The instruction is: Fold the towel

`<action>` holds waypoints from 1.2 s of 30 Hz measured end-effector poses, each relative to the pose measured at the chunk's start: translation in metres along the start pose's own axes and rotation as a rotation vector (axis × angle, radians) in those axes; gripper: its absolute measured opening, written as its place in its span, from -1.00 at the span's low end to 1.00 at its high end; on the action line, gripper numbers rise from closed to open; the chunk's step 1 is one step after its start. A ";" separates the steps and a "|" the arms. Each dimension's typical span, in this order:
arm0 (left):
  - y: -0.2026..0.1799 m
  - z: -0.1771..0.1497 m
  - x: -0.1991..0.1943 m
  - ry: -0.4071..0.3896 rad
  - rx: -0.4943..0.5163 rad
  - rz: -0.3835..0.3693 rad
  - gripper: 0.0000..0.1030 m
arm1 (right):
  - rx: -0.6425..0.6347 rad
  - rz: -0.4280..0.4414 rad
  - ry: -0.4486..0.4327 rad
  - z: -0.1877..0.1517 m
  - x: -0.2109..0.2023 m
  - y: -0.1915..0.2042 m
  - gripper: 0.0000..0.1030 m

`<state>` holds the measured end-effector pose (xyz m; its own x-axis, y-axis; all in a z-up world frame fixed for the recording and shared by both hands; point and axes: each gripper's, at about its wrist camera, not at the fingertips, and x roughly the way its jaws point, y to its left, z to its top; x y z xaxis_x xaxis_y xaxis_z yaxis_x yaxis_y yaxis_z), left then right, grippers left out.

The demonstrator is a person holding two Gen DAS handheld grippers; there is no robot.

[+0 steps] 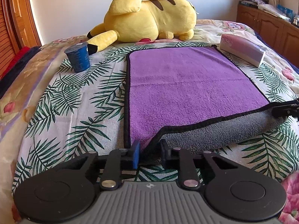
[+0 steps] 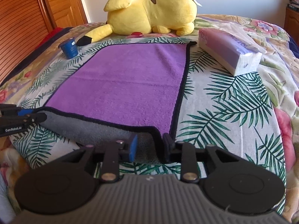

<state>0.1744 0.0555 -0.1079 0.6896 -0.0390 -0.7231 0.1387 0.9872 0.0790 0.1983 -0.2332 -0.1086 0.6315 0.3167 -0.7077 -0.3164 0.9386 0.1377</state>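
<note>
A purple towel (image 1: 186, 85) with a black hem and grey underside lies flat on the leaf-print bedcover; it also shows in the right wrist view (image 2: 130, 82). Its near edge is lifted and turned over, showing the grey side (image 1: 214, 132). My left gripper (image 1: 150, 152) holds the near left corner between its jaws. My right gripper (image 2: 149, 146) holds the near right corner, and its fingers show in the left wrist view (image 1: 286, 108) at the right. The left gripper shows in the right wrist view (image 2: 22, 117) at the left edge.
A yellow plush toy (image 1: 149, 16) lies beyond the towel. A blue cup (image 1: 78, 57) stands at the far left of the towel. A tissue pack (image 2: 229, 52) lies at its far right. A wooden door (image 2: 28, 18) is left, a wooden cabinet (image 1: 271, 28) right.
</note>
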 end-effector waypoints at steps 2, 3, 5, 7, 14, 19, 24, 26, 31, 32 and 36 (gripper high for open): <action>0.000 0.000 0.000 -0.001 0.001 0.001 -0.62 | -0.010 -0.003 0.004 0.000 0.001 0.000 -0.57; 0.000 0.000 0.000 -0.002 0.001 0.001 -0.63 | -0.016 -0.005 0.007 0.000 0.002 0.000 -0.60; 0.000 0.000 -0.001 -0.004 0.003 0.000 -0.65 | -0.027 -0.003 0.010 -0.001 0.002 0.000 -0.75; 0.000 0.000 -0.001 -0.005 0.003 -0.001 -0.68 | -0.037 -0.001 0.014 -0.001 0.003 0.001 -0.89; 0.002 0.004 -0.008 -0.035 -0.013 -0.005 -0.79 | -0.038 0.004 -0.013 0.000 -0.002 0.000 -0.91; 0.001 0.009 -0.017 -0.071 -0.011 -0.013 -0.84 | -0.032 0.006 -0.052 0.003 -0.007 0.000 -0.92; 0.001 0.014 -0.026 -0.106 -0.011 -0.021 -0.85 | -0.033 0.012 -0.091 0.006 -0.012 0.000 -0.92; 0.000 0.015 -0.029 -0.116 -0.011 -0.023 -0.86 | -0.034 0.010 -0.103 0.007 -0.013 0.000 -0.92; -0.001 0.018 -0.030 -0.133 -0.010 -0.027 -0.87 | -0.040 0.010 -0.132 0.009 -0.017 0.000 -0.92; -0.002 0.019 -0.029 -0.138 -0.007 -0.027 -0.88 | -0.043 0.010 -0.137 0.010 -0.018 0.000 -0.92; -0.003 0.022 -0.030 -0.148 0.000 -0.024 -0.88 | -0.055 0.007 -0.155 0.013 -0.016 0.001 -0.92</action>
<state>0.1690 0.0507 -0.0719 0.7833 -0.0846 -0.6159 0.1560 0.9858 0.0629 0.1971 -0.2359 -0.0878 0.7294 0.3447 -0.5909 -0.3569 0.9286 0.1012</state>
